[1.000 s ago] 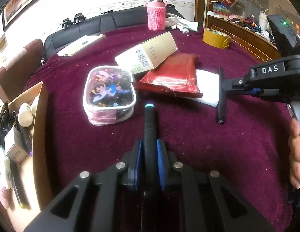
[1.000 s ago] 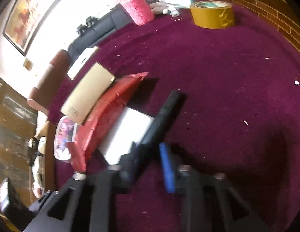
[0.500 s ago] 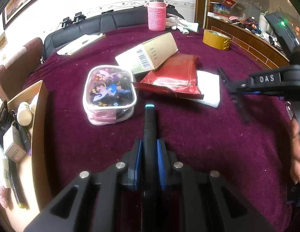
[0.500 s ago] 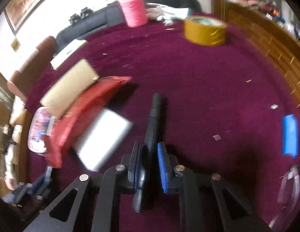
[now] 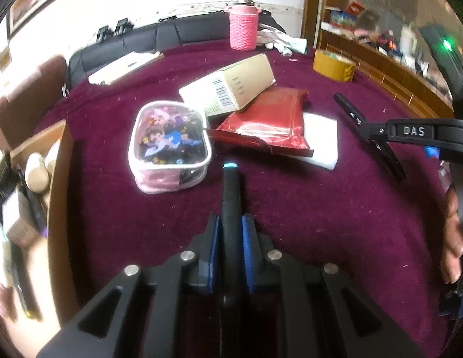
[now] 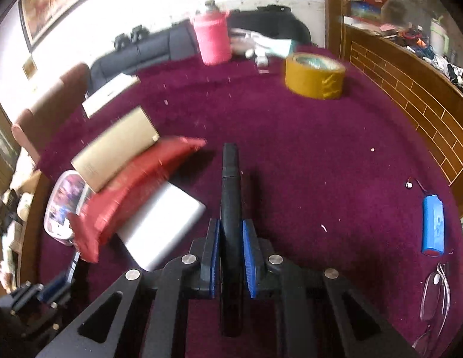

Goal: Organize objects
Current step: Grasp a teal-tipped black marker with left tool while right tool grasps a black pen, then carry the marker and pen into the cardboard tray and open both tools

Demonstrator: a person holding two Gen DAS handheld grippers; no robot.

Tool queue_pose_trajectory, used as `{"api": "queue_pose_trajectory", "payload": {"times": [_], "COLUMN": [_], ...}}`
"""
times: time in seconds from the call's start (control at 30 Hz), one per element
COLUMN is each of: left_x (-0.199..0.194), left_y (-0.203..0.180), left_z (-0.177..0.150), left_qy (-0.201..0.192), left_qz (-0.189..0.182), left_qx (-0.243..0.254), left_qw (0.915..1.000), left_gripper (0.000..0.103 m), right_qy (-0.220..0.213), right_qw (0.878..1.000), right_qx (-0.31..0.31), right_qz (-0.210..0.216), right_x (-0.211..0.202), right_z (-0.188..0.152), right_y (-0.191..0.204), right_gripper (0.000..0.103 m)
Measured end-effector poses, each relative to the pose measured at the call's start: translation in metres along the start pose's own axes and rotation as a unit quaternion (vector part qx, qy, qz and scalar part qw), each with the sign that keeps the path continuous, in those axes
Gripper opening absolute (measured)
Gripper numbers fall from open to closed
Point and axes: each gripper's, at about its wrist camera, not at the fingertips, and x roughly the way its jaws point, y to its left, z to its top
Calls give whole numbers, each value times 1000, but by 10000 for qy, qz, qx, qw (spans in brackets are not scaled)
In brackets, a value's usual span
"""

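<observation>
Your maroon table carried a tape roll toward its far edge. Only your right view showed the blue battery and glasses near the right edge. Your right gripper had just closed on a black pen, lifted clear; your left gripper clamped a teal-tipped pen.

Black pen now clamped in right gripper.

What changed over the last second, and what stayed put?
The right gripper closed on the plain black pen, lifted it off the maroon cloth and swung it in line with its fingers. The left gripper stays shut on the blue-tipped pen; the other objects are unmoved.
</observation>
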Motion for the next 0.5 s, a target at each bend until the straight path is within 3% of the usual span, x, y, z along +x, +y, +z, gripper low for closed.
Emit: {"api": "queue_pose_trajectory", "payload": {"times": [0.13, 0.23, 0.5], "left_x": [-10, -18, -43], "left_y": [7, 7, 15], "left_z": [-2, -3, -5], "left_qy": [-88, -157, -356], "left_qz": [-411, -518, -680], "left_qx": [-321, -401, -616], "left_qw": [9986, 9977, 9951], "left_gripper": [14, 14, 14], "right_qy": [-242, -381, -162], "right_qw": [9983, 9966, 9892], "right_qx": [45, -21, 9], "right_qz": [534, 735, 1459], "right_x": [-15, -23, -29], "right_z": [-1, -3, -11], "right_y": [7, 14, 32], "right_gripper": [16, 16, 16]}}
